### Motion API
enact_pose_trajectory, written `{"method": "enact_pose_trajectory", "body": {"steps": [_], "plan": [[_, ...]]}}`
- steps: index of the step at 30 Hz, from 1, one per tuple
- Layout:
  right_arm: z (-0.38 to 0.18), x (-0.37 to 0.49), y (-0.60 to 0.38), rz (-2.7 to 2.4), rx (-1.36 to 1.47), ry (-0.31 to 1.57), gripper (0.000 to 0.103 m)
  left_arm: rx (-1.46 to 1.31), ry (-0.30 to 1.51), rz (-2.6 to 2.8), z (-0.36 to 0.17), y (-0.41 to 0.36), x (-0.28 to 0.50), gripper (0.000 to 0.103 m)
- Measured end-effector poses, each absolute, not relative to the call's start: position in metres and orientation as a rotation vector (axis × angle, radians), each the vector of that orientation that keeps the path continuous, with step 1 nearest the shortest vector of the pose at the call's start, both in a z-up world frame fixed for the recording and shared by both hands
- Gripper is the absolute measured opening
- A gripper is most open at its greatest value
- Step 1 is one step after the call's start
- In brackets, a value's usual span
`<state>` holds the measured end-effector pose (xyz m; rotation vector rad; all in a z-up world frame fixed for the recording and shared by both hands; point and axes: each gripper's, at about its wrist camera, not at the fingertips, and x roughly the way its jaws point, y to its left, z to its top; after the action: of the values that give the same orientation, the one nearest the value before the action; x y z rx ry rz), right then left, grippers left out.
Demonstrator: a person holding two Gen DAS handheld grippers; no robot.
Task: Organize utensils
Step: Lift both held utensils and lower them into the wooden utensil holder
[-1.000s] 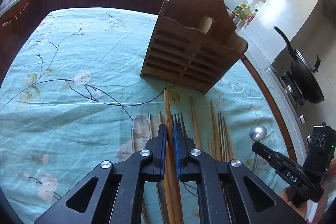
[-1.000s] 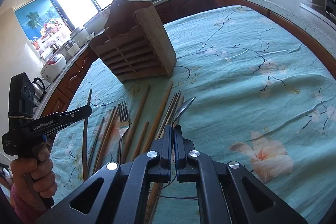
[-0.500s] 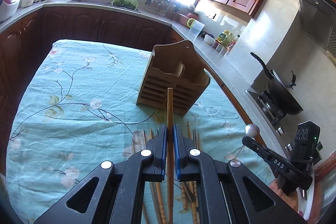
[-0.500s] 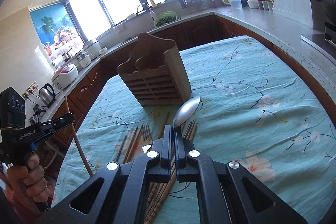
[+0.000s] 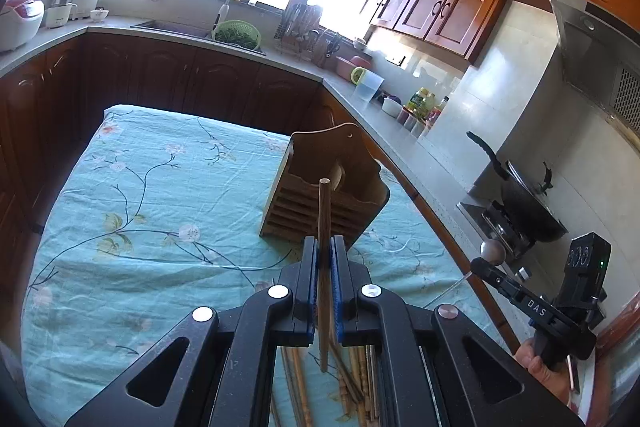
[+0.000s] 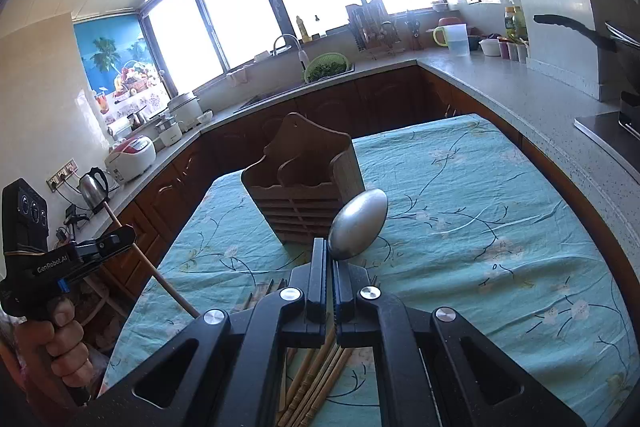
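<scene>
Wooden chopstick [image 5: 324, 227] clamped between the blue pads of the left gripper [image 5: 324, 263], raised above the table, tip pointing toward the wooden holder [image 5: 320, 195]. Metal spoon [image 6: 358, 225] pinched by its handle in the right gripper [image 6: 329, 267], bowl up, in front of the same holder. More chopsticks [image 6: 316, 383] and a fork loose on the teal flowered tablecloth [image 5: 140, 227] beneath both grippers. Kitchen counter [image 6: 500, 75] and windows beyond.
</scene>
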<state>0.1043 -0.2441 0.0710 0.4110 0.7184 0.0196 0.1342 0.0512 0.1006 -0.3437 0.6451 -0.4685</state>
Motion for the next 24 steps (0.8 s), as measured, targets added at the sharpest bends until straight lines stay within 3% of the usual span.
{"method": "enact_pose_trajectory", "body": {"steps": [12, 24], "plan": [[0.082, 0.134, -0.257, 0.001, 0.386, 0.665, 0.002, -0.348, 0.568, -0.466, 0.122, 0.044, 0.17, 0.005], [0.122, 0.214, -0.256, -0.029, 0.249, 0.527, 0.002, -0.358, 0.379, -0.4, 0.162, 0.034, 0.244, 0.005]]}}
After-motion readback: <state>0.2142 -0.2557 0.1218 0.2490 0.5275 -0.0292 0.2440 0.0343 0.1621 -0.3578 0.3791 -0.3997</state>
